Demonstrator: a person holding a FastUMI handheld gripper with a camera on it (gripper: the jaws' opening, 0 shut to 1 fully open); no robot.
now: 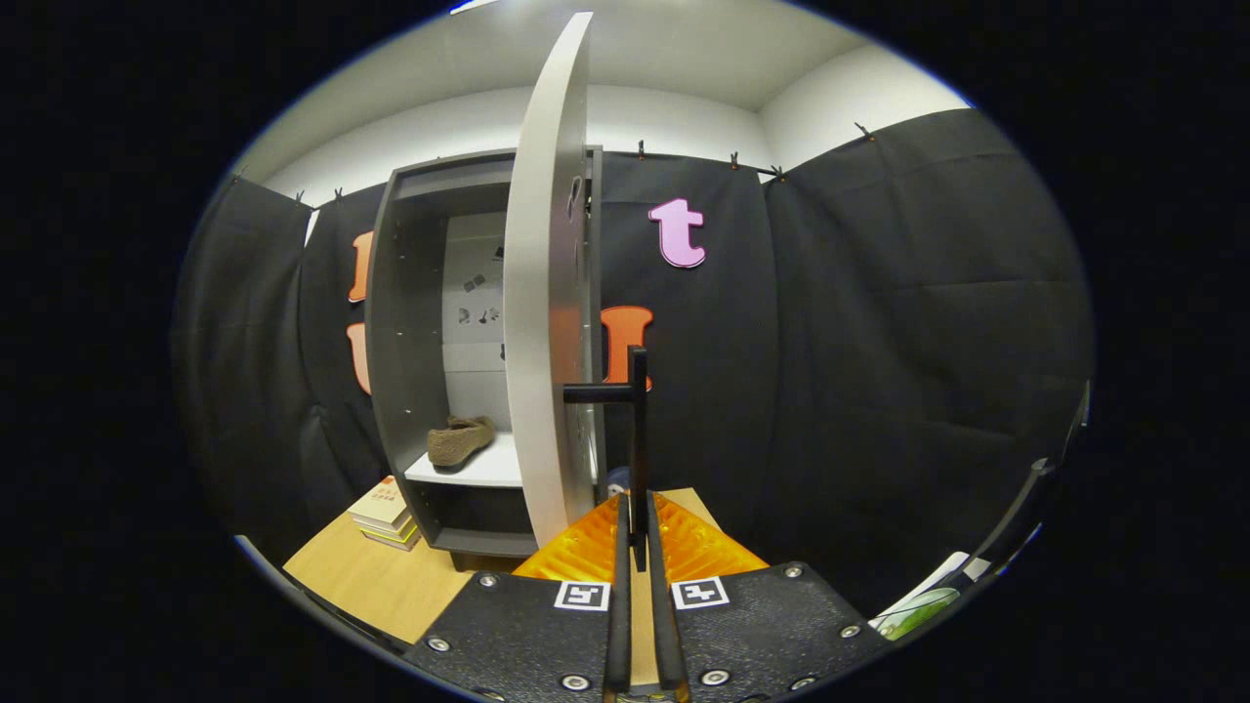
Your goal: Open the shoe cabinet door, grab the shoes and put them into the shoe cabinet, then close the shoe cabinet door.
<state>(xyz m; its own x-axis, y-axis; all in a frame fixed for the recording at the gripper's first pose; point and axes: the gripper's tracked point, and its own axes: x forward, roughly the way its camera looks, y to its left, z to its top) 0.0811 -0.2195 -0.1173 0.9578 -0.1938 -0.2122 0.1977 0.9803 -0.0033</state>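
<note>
Inside, resting on the white shelf [485, 467] of the shoe cabinet [410, 322]: one brown shoe [459, 439], toe pointing toward the open side, sole down. Standing open, swung out edge-on toward the camera: the pale cabinet door [547, 293], tall and curved by the lens, hiding the right part of the cabinet interior. Sticking out from the door's face at mid height: a dark handle [637, 430], a short horizontal stem joined to a thin vertical bar running down to the fingertips. Pinched around the lower end of that bar: gripper [637, 547], fingers pressed nearly together with the bar caught between them, both seemingly touching it. Below the shelf, a darker lower compartment, contents too dim to tell. On the back panel of the cabinet, a few small dark marks, unreadable. Just left of the cabinet base, on the wooden table [371, 586]: a low stack of books [386, 515]. Beyond the fingertips, near the foot of the door, a small bluish object, mostly hidden. Behind everything, black cloth wall, with white wall and ceiling above.
</note>
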